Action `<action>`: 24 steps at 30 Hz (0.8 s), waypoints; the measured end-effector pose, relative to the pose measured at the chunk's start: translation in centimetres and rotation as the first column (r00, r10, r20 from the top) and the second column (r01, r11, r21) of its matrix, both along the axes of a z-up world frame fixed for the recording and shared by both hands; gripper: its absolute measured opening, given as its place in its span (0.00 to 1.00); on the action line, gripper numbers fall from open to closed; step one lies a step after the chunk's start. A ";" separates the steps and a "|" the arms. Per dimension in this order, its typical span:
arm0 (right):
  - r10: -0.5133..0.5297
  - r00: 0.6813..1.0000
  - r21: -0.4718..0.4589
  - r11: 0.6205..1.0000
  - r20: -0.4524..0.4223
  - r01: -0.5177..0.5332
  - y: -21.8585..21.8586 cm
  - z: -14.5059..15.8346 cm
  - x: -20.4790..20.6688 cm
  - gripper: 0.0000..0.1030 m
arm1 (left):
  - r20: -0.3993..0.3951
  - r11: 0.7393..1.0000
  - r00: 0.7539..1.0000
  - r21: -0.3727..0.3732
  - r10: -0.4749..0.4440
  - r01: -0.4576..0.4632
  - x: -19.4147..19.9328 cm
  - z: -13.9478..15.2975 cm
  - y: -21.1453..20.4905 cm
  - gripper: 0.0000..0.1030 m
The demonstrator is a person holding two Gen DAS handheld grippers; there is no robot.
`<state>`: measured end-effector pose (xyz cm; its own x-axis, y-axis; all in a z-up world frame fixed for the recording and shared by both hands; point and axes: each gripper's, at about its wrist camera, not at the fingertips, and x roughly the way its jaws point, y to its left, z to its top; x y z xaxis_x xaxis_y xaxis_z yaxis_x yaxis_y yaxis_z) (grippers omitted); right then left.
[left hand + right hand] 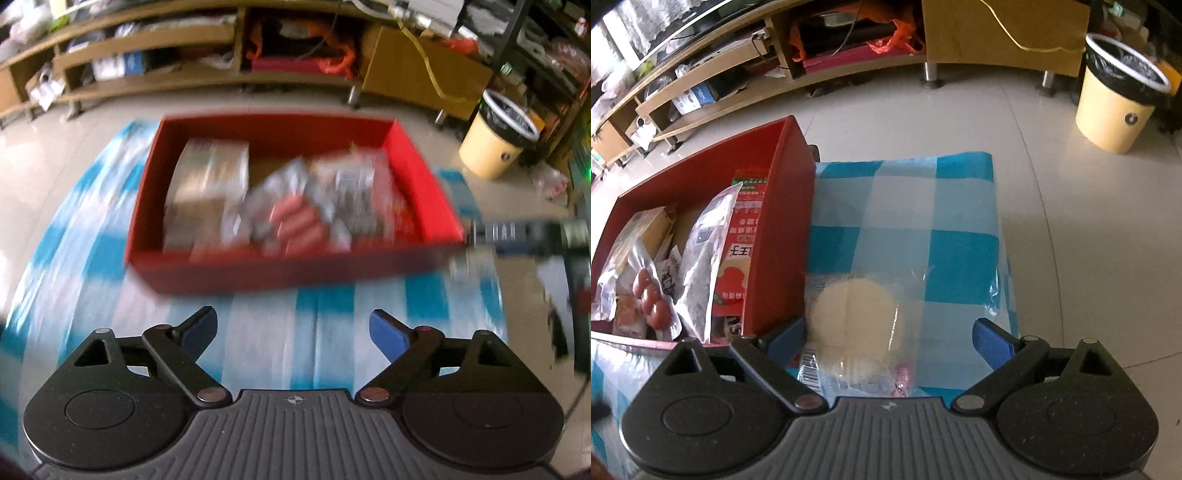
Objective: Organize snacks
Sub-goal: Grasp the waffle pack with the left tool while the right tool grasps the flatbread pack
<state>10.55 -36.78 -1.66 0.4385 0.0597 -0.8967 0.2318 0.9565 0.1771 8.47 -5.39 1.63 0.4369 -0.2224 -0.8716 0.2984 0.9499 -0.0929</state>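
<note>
Both pairs of jaws stand spread wide, pinching nothing. The left gripper (293, 332) hangs over the checked cloth (266, 332), short of the red box (424, 192) of snack packets (295, 218) (blurred). The right gripper (888, 336) straddles a clear-wrapped round cake (855, 317) lying just beside the box wall (783, 236). A yellow bin (1115, 110) stands well apart.

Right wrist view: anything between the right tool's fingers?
Yes: a clear-wrapped pale round cake lies on the checked cloth between the open fingers, beside the red box.
</note>
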 end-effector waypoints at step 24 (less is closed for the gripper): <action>0.142 0.989 -0.081 0.986 -0.042 -0.145 2.1 -2.6 0.0 1.00 | -0.160 0.978 0.986 0.209 0.054 -0.019 -8.3 -7.3 3.4 0.95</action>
<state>10.56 -34.73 -4.26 0.3984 0.0443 -0.9161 0.0955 0.9914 0.0894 0.19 -1.97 -5.71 0.2891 -0.0172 -0.9572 0.2602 0.9636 0.0612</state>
